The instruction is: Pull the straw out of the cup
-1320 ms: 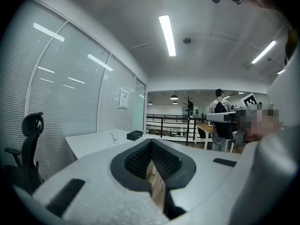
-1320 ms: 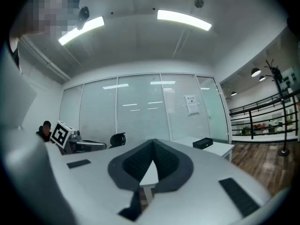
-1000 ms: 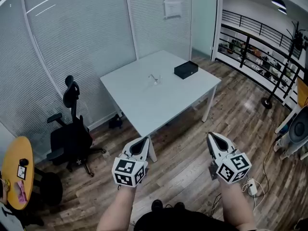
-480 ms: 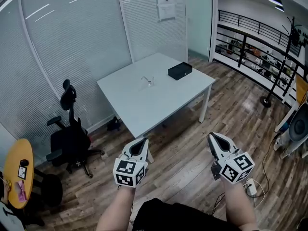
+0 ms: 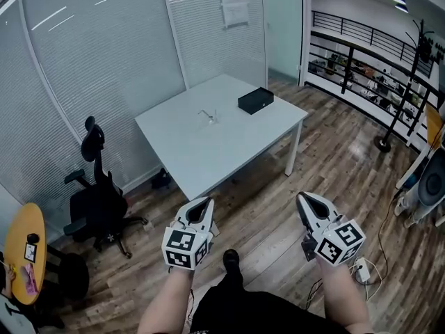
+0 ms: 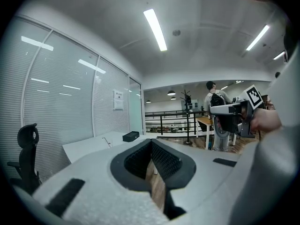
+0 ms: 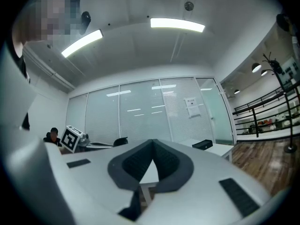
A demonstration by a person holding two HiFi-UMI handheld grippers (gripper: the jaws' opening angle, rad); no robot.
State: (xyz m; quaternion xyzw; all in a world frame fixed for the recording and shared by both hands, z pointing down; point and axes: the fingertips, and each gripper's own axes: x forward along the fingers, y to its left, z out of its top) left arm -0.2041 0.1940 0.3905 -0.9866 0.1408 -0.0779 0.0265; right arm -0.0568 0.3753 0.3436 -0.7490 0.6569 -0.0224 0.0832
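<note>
Jaws of left gripper are clenched together on nothing, over wood floor short of the table. The cup sits well apart, far ahead of it at mid-table, with the straw poking up and leaning left, too small to read more. Right of the cup lies black box, and nearer, right gripper is clenched empty too with the cup far-left of it, so left looks the nearer hand.
</note>
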